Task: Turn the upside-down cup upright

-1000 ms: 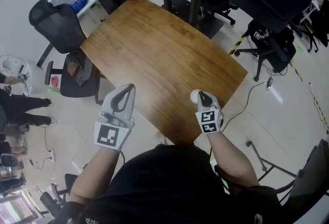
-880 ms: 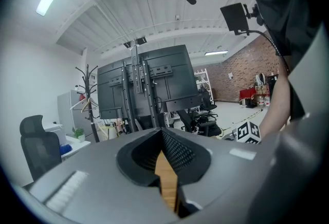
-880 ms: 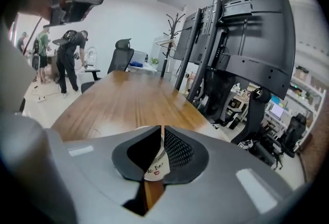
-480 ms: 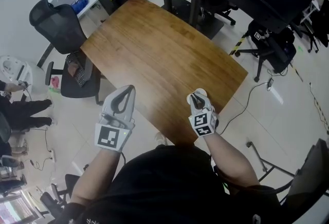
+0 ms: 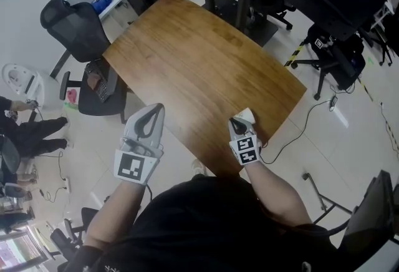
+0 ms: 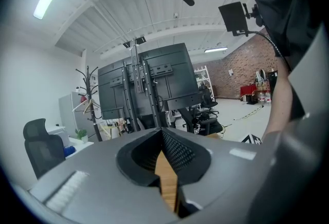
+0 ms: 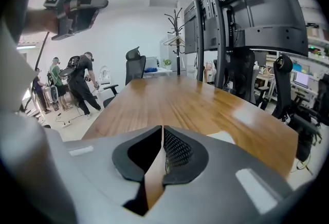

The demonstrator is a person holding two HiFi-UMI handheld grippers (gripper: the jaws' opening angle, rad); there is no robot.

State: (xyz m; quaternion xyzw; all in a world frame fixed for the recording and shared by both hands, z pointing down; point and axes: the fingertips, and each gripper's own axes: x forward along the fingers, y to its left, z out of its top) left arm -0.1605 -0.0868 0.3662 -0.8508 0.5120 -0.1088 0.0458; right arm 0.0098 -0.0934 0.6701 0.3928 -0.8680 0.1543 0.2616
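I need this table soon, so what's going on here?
A person holds a claw in each hand at a wooden table. The right claw has just been closing, with nothing between its jaws, beside a white cup near the table's edge. The left claw is shut and empty.

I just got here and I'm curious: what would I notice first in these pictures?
A big brown wooden table fills the middle of the head view. At its near corner a small white cup shows beside the right gripper, whose jaws have just been closing with nothing between them. The left gripper hangs shut off the table's left edge.
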